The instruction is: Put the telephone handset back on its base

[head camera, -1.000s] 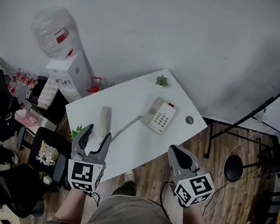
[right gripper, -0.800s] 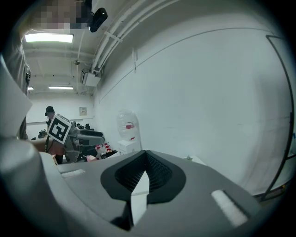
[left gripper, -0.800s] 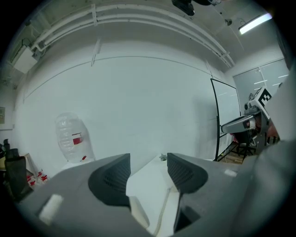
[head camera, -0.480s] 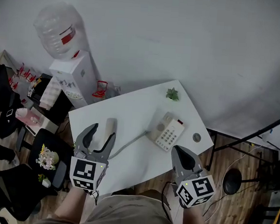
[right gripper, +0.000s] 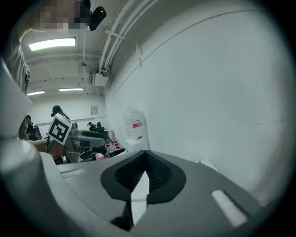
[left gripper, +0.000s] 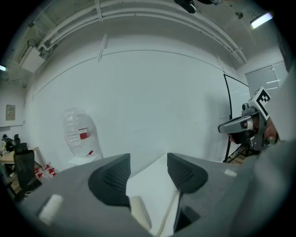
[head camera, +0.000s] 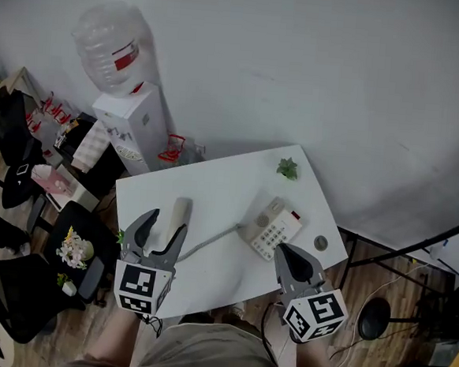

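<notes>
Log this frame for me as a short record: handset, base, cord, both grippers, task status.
handset: lying flat on the white table, off the base
base: keypad up, no handset on it, right of handset
cord: runs between handset and base
left gripper: open, near the handset, not gripping
right gripper: shut, empty
task status: handset not yet picked up

Handset (head camera: 178, 213): off-white, flat on counter (head camera: 221, 190), off cradle, pointing 12. Base (head camera: 272, 227): keypad up, at handset's 3 o'clock; cord (head camera: 209, 244) btwn.
</notes>
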Tool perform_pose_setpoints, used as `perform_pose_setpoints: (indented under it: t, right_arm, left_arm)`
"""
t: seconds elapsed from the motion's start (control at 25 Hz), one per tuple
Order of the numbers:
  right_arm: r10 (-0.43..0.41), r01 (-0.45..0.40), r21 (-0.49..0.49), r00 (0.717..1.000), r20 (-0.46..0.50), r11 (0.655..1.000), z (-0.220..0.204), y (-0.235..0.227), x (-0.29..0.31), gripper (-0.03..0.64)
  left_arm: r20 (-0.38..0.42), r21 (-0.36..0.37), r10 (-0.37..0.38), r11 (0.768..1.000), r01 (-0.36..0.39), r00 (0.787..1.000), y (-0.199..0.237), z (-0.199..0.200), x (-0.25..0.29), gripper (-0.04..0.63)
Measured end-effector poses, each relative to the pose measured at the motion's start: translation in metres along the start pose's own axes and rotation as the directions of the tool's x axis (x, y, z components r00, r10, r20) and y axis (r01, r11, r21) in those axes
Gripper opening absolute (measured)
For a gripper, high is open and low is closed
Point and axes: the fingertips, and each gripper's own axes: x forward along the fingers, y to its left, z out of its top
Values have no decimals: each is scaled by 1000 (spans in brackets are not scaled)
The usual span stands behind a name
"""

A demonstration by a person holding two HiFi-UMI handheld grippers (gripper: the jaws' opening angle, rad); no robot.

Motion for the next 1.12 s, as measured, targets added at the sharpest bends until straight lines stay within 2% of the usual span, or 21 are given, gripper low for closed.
perform_pose_setpoints:
  t: [0.52, 0.84, 1.12]
  right_arm:
    - [101, -100, 17, 994, -48, 995, -17, -4, 26, 28]
    - [164, -161, 34, 979, -117, 986, -43, 7, 65, 28]
    - [200, -190, 66, 961, -192, 980, -73, 17, 97, 28]
  left_arm:
    - [-123, -19, 75, 997, -77, 990, 16, -40, 21, 236]
    - [-214, -16, 93, 995, -99, 972, 39, -78, 50, 247]
    - [-314, -56, 83, 993, -106, 946, 55, -132, 77, 253]
